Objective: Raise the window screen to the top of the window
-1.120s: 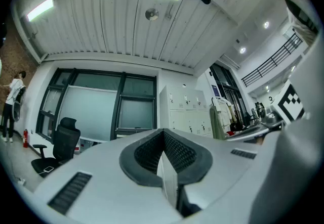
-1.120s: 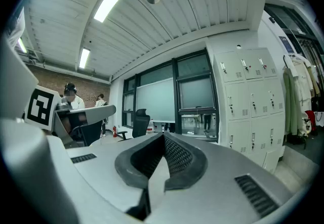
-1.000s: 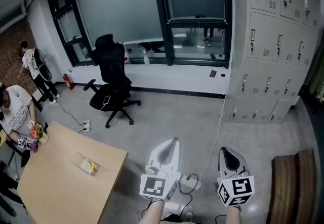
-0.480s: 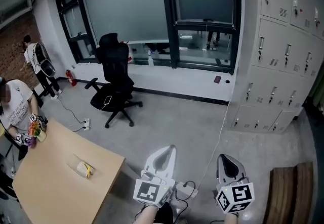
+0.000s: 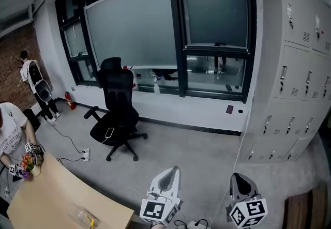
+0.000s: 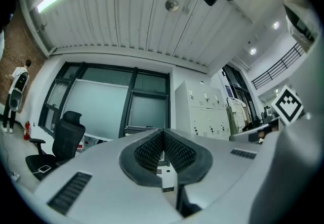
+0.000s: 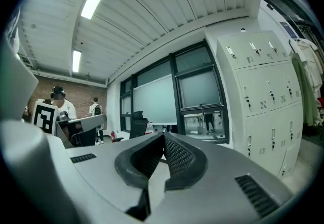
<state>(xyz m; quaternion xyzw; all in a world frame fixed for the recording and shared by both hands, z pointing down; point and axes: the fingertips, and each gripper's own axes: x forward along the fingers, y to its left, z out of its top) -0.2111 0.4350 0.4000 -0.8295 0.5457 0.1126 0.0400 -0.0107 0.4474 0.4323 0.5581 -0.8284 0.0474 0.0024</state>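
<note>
Left tool [image 5: 173, 170] and right tool [image 5: 236, 176] are both closed on nothing, side by side above the floor. Window screen [image 5: 214, 16] covers the window's upper part beside the lockers [image 5: 300, 67], well apart from both.

a black office chair [image 5: 116, 100] stands mid-floor, white lockers [image 5: 296, 83] at right, a wooden table [image 5: 56, 197] at lower left.

The grey concrete floor [image 5: 196, 145] carries a black wheeled office chair [image 5: 118, 109], a white power strip [image 5: 86, 158] near its base, a small red fire extinguisher [image 5: 68, 101], pale grey metal lockers [image 5: 297, 83] and a light wooden table [image 5: 51, 197].
</note>
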